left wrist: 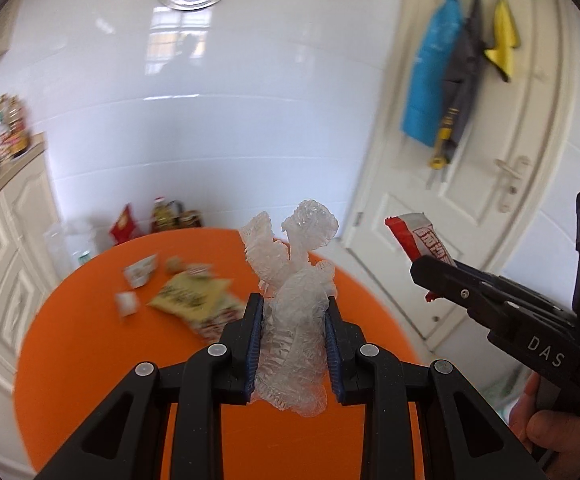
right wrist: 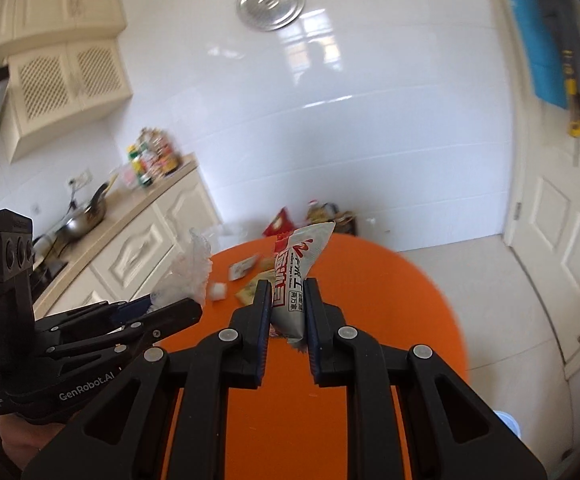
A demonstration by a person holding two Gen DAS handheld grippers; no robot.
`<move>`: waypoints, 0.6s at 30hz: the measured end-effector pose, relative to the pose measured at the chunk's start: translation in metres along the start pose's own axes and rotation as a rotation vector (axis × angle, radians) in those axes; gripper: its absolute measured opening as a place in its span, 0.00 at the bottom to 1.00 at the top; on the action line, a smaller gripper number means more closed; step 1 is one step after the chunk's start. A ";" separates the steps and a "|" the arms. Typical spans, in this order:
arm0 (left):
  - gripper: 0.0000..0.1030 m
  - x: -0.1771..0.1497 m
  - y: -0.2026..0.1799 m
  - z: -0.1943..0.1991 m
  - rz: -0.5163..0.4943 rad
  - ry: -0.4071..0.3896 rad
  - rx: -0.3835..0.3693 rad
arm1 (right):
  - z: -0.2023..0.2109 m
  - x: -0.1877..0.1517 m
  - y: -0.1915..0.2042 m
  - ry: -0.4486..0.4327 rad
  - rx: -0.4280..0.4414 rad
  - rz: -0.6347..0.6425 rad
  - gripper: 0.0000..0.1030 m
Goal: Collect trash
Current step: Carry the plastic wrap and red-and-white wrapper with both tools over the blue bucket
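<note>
My left gripper (left wrist: 293, 300) is shut on a crumpled clear plastic wrap (left wrist: 295, 276) and holds it above the round orange table (left wrist: 90, 344). My right gripper (right wrist: 287, 286) is shut on a red-and-white snack wrapper (right wrist: 295, 276), also raised above the table (right wrist: 389, 320). Each gripper shows in the other's view: the right one (left wrist: 429, 276) with the wrapper (left wrist: 417, 236) at right, the left one (right wrist: 186, 308) with the plastic wrap (right wrist: 192, 272) at left. More trash lies on the table's far side: a yellow packet (left wrist: 190, 294), small white wrappers (left wrist: 142, 272) and a white scrap (left wrist: 127, 303).
A cream cabinet and counter (right wrist: 138, 216) with bottles (right wrist: 150, 160) and a pan (right wrist: 86, 216) stand at left. Red bags and bottles (left wrist: 158, 216) sit on the floor by the white tiled wall. A white door (left wrist: 489, 160) with hanging aprons is at right.
</note>
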State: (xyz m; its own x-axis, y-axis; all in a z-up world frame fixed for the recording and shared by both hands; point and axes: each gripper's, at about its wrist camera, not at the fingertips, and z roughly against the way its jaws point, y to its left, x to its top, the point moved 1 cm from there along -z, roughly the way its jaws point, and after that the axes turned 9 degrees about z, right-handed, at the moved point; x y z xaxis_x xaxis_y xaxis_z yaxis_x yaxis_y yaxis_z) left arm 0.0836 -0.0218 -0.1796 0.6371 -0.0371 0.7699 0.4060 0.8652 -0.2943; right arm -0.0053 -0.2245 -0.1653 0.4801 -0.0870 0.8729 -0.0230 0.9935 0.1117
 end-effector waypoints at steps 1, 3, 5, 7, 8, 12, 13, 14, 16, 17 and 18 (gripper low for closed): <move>0.24 0.001 -0.006 -0.003 -0.017 0.001 -0.019 | 0.006 -0.001 -0.006 -0.007 -0.010 -0.010 0.15; 0.24 0.003 -0.021 -0.009 -0.045 0.005 -0.058 | 0.023 -0.005 -0.023 -0.021 -0.053 -0.034 0.15; 0.24 0.004 -0.029 -0.016 -0.066 0.015 -0.091 | 0.039 -0.010 -0.043 -0.031 -0.093 -0.064 0.15; 0.24 0.005 -0.040 -0.025 -0.087 0.031 -0.126 | 0.056 -0.017 -0.065 -0.041 -0.139 -0.098 0.15; 0.24 0.009 -0.042 -0.034 -0.094 0.039 -0.138 | 0.062 -0.020 -0.074 -0.044 -0.157 -0.114 0.15; 0.24 0.010 -0.062 -0.060 -0.135 0.095 -0.204 | 0.087 -0.040 -0.117 -0.038 -0.250 -0.183 0.15; 0.24 0.013 -0.066 -0.069 -0.141 0.111 -0.216 | 0.093 -0.046 -0.128 -0.033 -0.274 -0.201 0.15; 0.24 0.013 -0.069 -0.076 -0.147 0.129 -0.232 | 0.097 -0.053 -0.139 -0.026 -0.298 -0.219 0.15; 0.24 0.009 -0.086 -0.094 -0.160 0.179 -0.268 | 0.103 -0.070 -0.160 -0.006 -0.347 -0.258 0.15; 0.24 0.006 -0.091 -0.100 -0.166 0.200 -0.282 | 0.104 -0.077 -0.169 0.007 -0.367 -0.273 0.15; 0.24 0.001 -0.098 -0.110 -0.175 0.231 -0.297 | 0.109 -0.086 -0.182 0.022 -0.387 -0.291 0.15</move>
State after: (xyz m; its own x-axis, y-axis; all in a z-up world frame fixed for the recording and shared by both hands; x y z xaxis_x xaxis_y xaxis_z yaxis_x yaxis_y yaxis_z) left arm 0.1164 -0.1611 -0.2125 0.6582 -0.3116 0.6854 0.6710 0.6555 -0.3465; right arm -0.1376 -0.4055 -0.2089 0.4369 -0.3683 0.8207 0.4409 0.8829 0.1615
